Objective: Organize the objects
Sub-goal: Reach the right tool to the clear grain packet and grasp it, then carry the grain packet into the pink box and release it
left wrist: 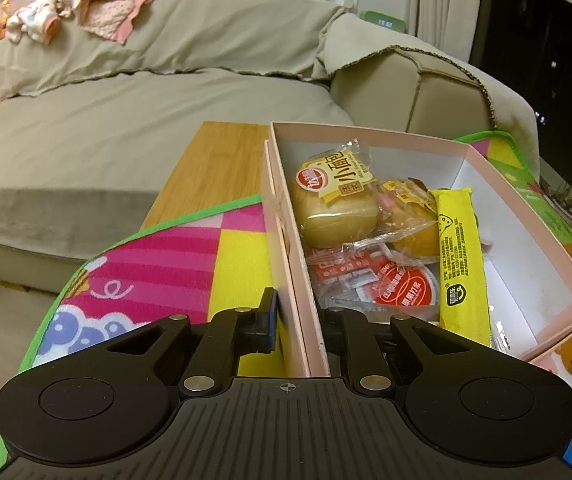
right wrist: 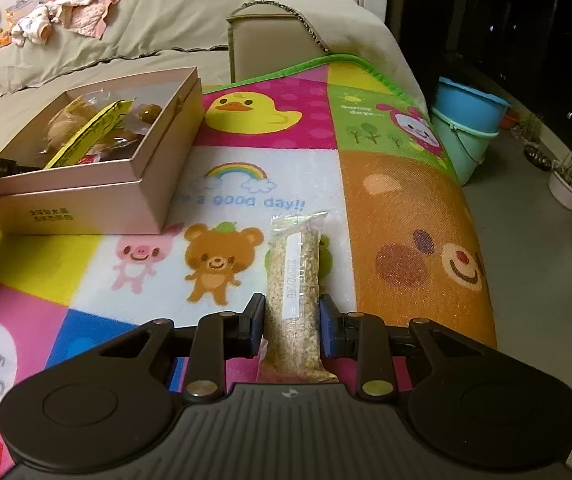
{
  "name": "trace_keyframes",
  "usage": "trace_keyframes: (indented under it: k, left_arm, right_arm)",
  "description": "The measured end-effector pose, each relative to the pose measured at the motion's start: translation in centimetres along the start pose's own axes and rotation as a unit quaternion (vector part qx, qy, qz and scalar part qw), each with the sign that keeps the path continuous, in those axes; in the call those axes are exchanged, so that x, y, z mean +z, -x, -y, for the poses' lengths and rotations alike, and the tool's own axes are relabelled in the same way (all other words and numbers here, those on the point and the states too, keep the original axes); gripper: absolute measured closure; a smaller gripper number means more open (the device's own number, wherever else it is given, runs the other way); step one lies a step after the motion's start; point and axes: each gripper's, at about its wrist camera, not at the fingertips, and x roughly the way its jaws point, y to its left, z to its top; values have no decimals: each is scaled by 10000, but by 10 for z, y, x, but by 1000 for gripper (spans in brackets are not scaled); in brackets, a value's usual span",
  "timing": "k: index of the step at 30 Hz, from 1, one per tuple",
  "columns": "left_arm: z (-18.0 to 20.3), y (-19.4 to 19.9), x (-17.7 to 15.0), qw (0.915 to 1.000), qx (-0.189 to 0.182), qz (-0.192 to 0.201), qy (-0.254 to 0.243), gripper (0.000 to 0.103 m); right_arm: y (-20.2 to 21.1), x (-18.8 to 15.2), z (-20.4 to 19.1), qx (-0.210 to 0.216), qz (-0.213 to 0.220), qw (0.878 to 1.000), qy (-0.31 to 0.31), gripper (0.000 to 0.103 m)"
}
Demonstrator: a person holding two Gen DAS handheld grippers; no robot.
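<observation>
A pink cardboard box (left wrist: 526, 216) sits on a colourful play mat (left wrist: 173, 256). It holds wrapped buns (left wrist: 334, 200), a yellow snack bar (left wrist: 460, 256) and red sachets (left wrist: 402, 288). My left gripper (left wrist: 298, 320) is shut on the box's near left wall, one finger outside and one inside. The box also shows in the right wrist view (right wrist: 85, 196) at the left. My right gripper (right wrist: 292, 322) straddles a clear packet of grain bar (right wrist: 292, 280) that lies on the mat (right wrist: 406, 208). Its pads touch the packet's sides.
A beige covered sofa (left wrist: 125, 120) with a heap of clothes (left wrist: 65, 8) stands behind the mat. A wooden board (left wrist: 209, 168) lies beside the box. Stacked blue and green buckets (right wrist: 466, 120) and plant pots (right wrist: 570, 188) stand on the floor at the right.
</observation>
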Motion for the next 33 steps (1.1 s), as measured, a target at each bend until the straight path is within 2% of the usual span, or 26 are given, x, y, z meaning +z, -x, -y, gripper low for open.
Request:
trace_keyframes:
  k: [11, 19, 21, 28, 33]
  left_arm:
    - [-2, 1, -2, 10000, -29, 19, 58, 87]
    - [-4, 2, -3, 9999, -95, 46, 103, 86]
    - [-5, 2, -3, 9998, -119, 53, 126, 86]
    - [-5, 2, -4, 9998, -129, 67, 151, 86]
    - [-5, 2, -3, 9998, -132, 67, 134, 86]
  right_arm:
    - [37, 6, -19, 196, 213, 9994, 211, 76]
    - [61, 25, -33, 924, 212, 9954, 113, 76]
    - [66, 32, -39, 1000, 268, 9945, 162, 76]
    - [87, 85, -63, 1179, 1035, 9871, 321, 76]
    - [80, 127, -79, 1208, 1467, 9817, 156, 76]
